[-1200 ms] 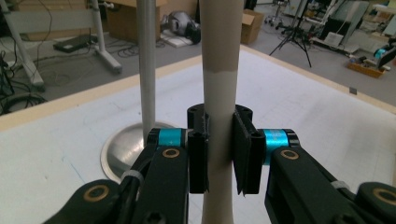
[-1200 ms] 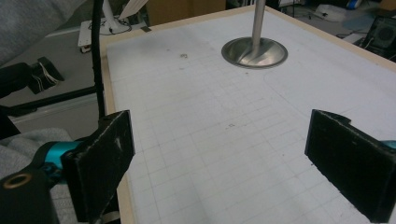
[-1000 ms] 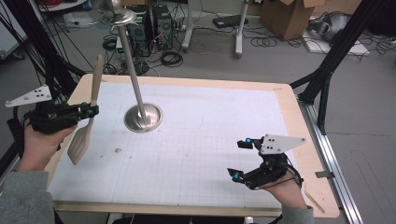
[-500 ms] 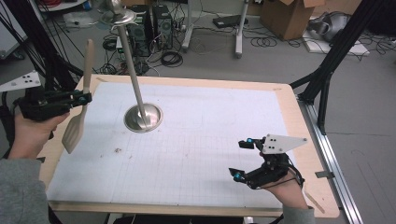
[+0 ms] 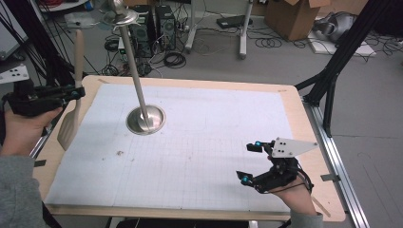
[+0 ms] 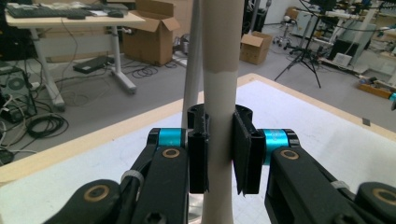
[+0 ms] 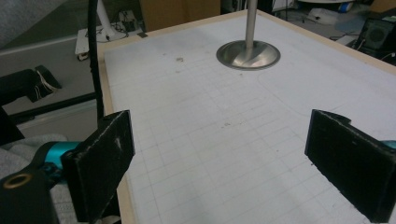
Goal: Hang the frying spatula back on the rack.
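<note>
A pale wooden spatula point(image 5: 69, 127) stands nearly upright over the table's left edge, blade down. My left gripper point(image 5: 77, 93) is shut on its handle, and in the left gripper view the black pads clamp the spatula point(image 6: 219, 107) from both sides of my left gripper point(image 6: 219, 156). A metal stand with a round base point(image 5: 146, 119) and a tall leaning pole sits left of the mat's middle; its base point(image 7: 248, 55) lies far ahead in the right gripper view. Near the front right corner my right gripper point(image 5: 248, 162) is open, with only mat between the pads of my right gripper point(image 7: 233, 158).
A white gridded mat point(image 5: 209, 137) covers the wooden table point(image 5: 304, 123). A small dark speck point(image 5: 119, 153) lies on the mat. Black frame struts point(image 5: 332, 80) stand off the right edge. Cables, desk legs and cardboard boxes point(image 5: 290, 16) lie on the floor beyond.
My left hand has lifted the spatula and carried it left towards the table's edge, and the handle now stands more upright. The right gripper has stayed put.
</note>
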`<act>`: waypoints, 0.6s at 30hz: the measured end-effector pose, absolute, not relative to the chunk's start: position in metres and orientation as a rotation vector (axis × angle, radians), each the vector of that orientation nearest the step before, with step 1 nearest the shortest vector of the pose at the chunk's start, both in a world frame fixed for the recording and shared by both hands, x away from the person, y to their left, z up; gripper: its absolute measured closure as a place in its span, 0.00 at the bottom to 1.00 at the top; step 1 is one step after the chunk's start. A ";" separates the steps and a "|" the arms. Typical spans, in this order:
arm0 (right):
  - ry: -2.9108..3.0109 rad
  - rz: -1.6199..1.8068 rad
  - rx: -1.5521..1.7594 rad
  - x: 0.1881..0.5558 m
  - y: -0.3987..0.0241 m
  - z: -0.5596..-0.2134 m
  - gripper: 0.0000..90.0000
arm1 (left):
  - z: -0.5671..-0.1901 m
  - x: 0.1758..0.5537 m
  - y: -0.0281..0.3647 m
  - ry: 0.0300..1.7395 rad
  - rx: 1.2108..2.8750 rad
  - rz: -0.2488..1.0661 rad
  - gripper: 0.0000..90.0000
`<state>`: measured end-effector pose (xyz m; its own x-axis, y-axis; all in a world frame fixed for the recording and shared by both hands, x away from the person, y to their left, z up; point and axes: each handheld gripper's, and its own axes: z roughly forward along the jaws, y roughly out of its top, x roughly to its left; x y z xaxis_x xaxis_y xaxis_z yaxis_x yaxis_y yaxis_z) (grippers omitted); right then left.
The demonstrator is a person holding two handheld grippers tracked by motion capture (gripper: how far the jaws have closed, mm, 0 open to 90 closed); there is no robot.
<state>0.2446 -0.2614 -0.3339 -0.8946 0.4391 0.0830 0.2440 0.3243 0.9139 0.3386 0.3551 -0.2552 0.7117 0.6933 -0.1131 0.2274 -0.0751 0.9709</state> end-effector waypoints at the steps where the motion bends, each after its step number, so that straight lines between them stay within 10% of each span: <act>1: 2.401 1.613 0.622 0.245 -0.262 -0.334 0.08 | -0.253 0.338 0.356 0.760 1.641 0.465 0.86; 18: 2.407 1.624 0.629 0.251 -0.264 -0.336 0.08 | -0.244 0.346 0.353 0.770 1.646 0.482 0.86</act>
